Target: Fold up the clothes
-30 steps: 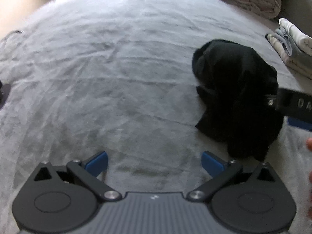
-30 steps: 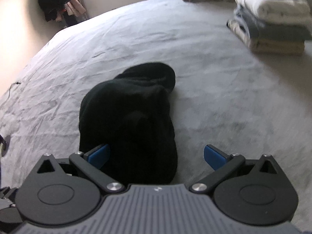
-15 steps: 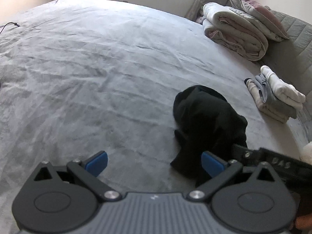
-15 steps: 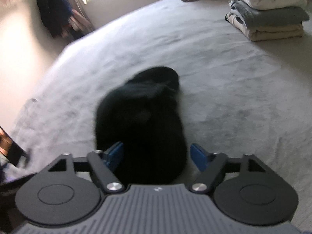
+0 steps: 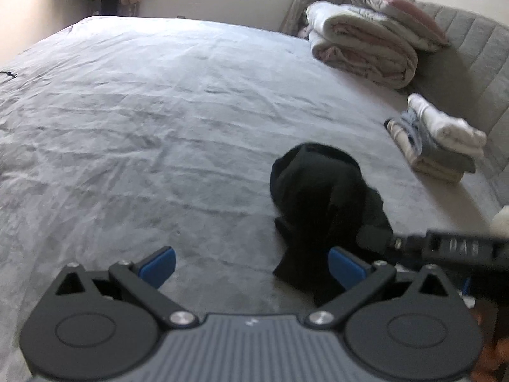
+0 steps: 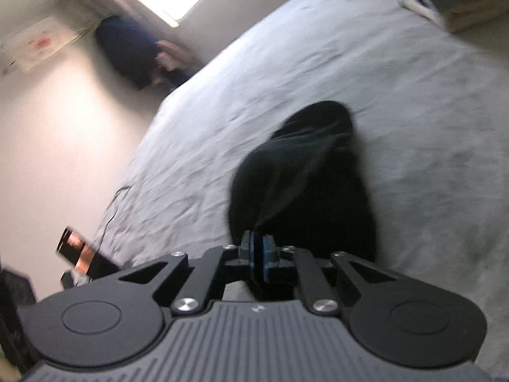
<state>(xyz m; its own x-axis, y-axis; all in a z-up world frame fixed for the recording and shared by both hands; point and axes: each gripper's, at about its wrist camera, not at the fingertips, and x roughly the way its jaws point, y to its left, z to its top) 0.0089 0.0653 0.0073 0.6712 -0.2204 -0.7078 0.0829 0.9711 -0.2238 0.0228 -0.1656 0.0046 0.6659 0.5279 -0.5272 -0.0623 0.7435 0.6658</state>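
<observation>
A crumpled black garment [image 5: 318,197] lies on the grey bed sheet [image 5: 159,127], right of centre. My left gripper [image 5: 251,267] hovers open just left of the garment's near edge, with only sheet between its blue pads [image 5: 157,265]. My right gripper [image 6: 257,245] comes in from the right, and its black body [image 5: 445,248] shows in the left wrist view. Its jaws are closing, the blue pads pinching a fold at the near edge of the garment [image 6: 305,172]. Taut creases run from that fold into the cloth.
A stack of folded clothes [image 5: 439,146] sits at the right by the padded headboard [image 5: 477,63]. A rolled duvet with a pillow [image 5: 362,47] lies at the back right. Broad bare sheet stretches left. A dark cable [image 5: 8,74] lies at the left edge.
The right gripper's jaws went from wide open around the garment's near edge to pinched together on a fold of it. Both views tilted upward, and the right view rolled.
</observation>
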